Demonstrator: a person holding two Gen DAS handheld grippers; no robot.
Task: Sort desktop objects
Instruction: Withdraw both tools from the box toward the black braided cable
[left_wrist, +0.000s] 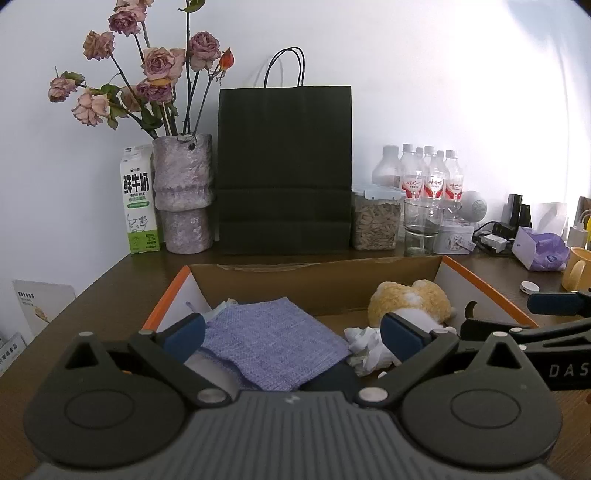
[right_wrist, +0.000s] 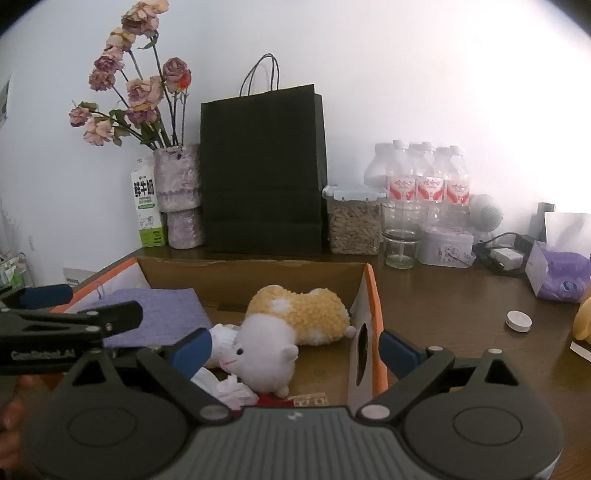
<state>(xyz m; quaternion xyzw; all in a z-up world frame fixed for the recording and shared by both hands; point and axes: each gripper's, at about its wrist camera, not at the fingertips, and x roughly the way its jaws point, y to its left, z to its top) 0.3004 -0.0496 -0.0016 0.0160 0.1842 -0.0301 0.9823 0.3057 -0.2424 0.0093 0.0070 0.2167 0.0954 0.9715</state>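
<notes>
We see the wooden tabletop (right_wrist: 443, 295) running out of frame at right, where glare washes out the wall. On it sits the open cardboard box (left_wrist: 317, 284), its near edge hidden behind both tools. Inside, the purple woven cloth (left_wrist: 273, 339) covers something white that we cannot identify. The yellow-and-white plush toy (right_wrist: 291, 325) lies on its side near the box's right wall, beside crumpled tissue (left_wrist: 365, 347) partly masked by a finger. Our left gripper (left_wrist: 295, 339) hovers over the cloth, jaws spread wide and holding nothing. Our right gripper (right_wrist: 295, 350) straddles the box's right wall, jaws likewise apart and empty. A small white round cap (right_wrist: 518, 321) rests on bare wood.
</notes>
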